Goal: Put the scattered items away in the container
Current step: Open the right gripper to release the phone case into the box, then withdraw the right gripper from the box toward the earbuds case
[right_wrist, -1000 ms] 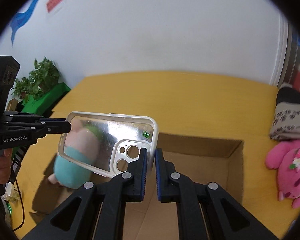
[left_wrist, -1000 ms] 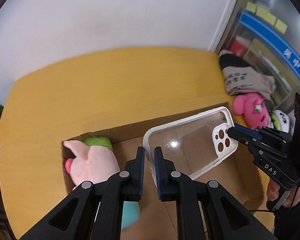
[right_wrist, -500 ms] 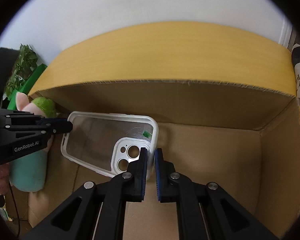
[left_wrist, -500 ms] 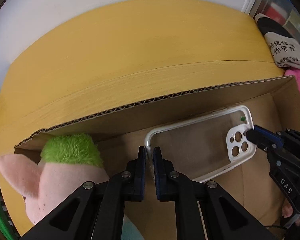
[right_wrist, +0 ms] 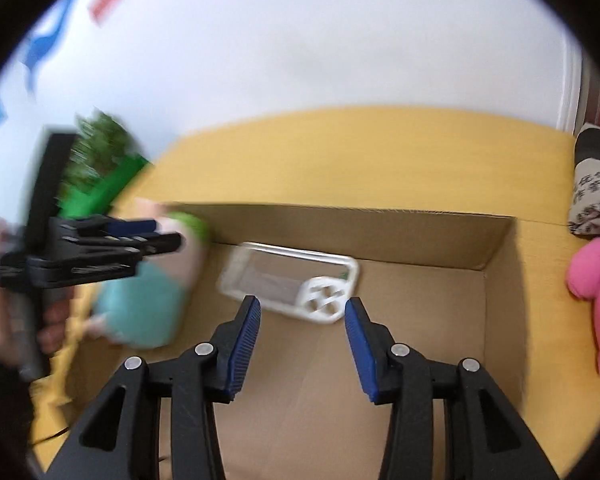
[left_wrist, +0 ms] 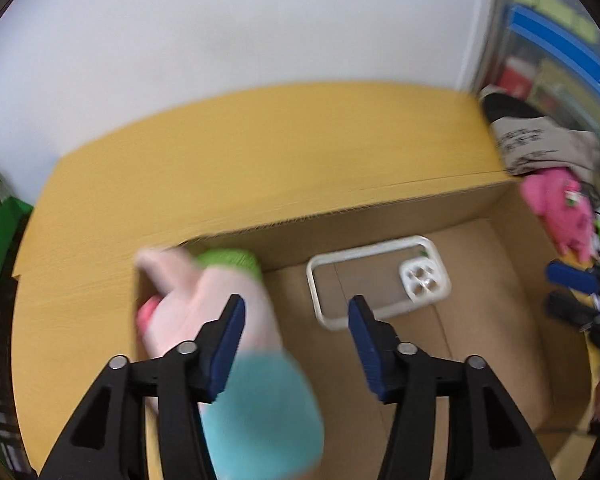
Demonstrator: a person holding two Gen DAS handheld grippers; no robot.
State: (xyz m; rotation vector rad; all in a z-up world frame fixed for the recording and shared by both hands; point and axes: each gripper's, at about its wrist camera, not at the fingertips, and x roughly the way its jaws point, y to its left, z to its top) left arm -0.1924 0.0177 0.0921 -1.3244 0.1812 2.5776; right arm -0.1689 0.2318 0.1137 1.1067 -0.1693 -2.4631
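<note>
A clear phone case with a white rim [left_wrist: 376, 278] lies flat on the floor of the open cardboard box [left_wrist: 380, 216], near its far wall; it also shows in the right wrist view [right_wrist: 292, 282]. A pink plush with green hair and teal body [left_wrist: 220, 320] lies at the box's left end [right_wrist: 148, 300]. My left gripper [left_wrist: 296, 312] is open and empty above the box, just short of the case. My right gripper [right_wrist: 302, 312] is open and empty above the box, also just short of the case.
The box [right_wrist: 420, 232] sits on a yellow wooden table [left_wrist: 240, 152]. A bright pink plush [left_wrist: 560, 208] and a folded grey and black cloth [left_wrist: 540, 140] lie on the table to the right of the box. A green plant [right_wrist: 100, 160] stands at the left.
Both grippers opened and let go of the phone case, which now lies on the box floor. Both grippers pulled back and up from it.
</note>
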